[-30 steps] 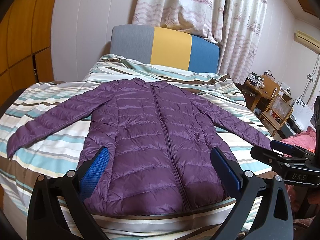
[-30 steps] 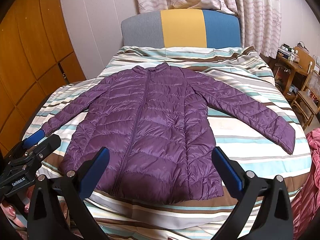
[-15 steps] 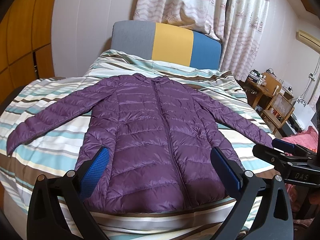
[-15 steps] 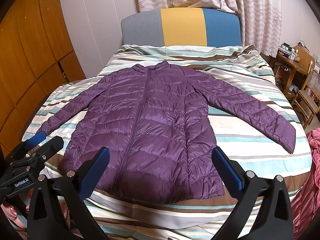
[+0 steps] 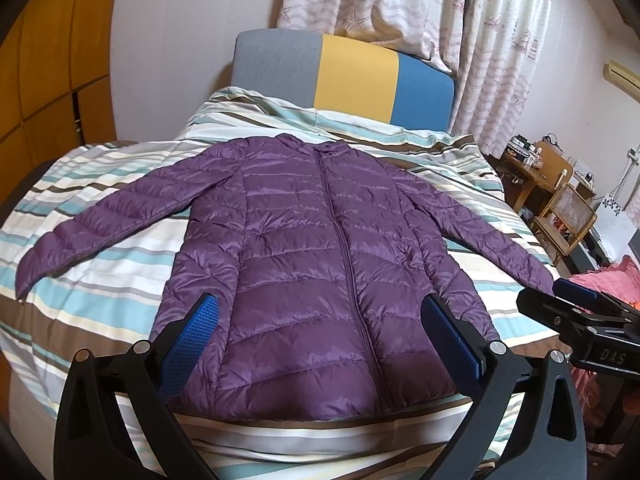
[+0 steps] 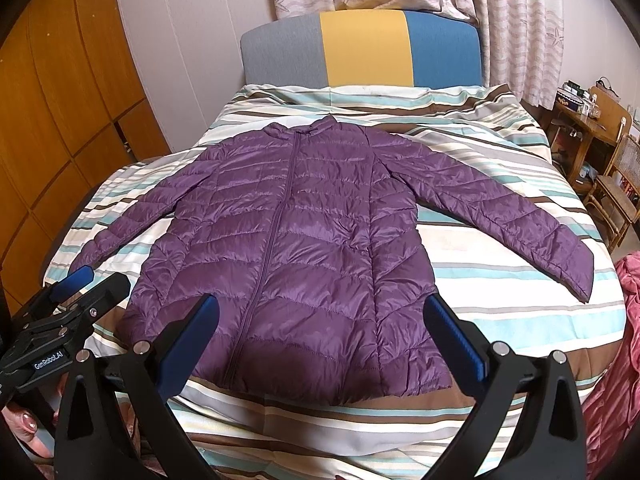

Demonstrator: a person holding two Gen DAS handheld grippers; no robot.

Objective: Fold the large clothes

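A purple quilted jacket point(image 5: 316, 264) point(image 6: 288, 248) lies flat and zipped on a striped bed, collar toward the headboard, both sleeves spread out to the sides. My left gripper point(image 5: 320, 320) hovers open above the hem, nothing between its blue pads. My right gripper point(image 6: 320, 320) is also open and empty, held above the hem at the foot of the bed. Each gripper appears in the other's view: the right one point(image 5: 576, 308) beside the right sleeve cuff, the left one point(image 6: 76, 292) near the left cuff.
The striped bedspread point(image 6: 500, 280) covers the bed; a grey, yellow and blue headboard point(image 6: 364, 52) stands behind it. Wooden wardrobe doors point(image 6: 52, 128) line the left wall. A wooden desk and chair point(image 6: 600, 140) stand to the right. Pink fabric point(image 6: 616, 380) lies at the bed's right edge.
Both grippers have risen and pulled back slightly, so the jacket sits lower and farther in each view. The jacket has not moved. Both stay open.
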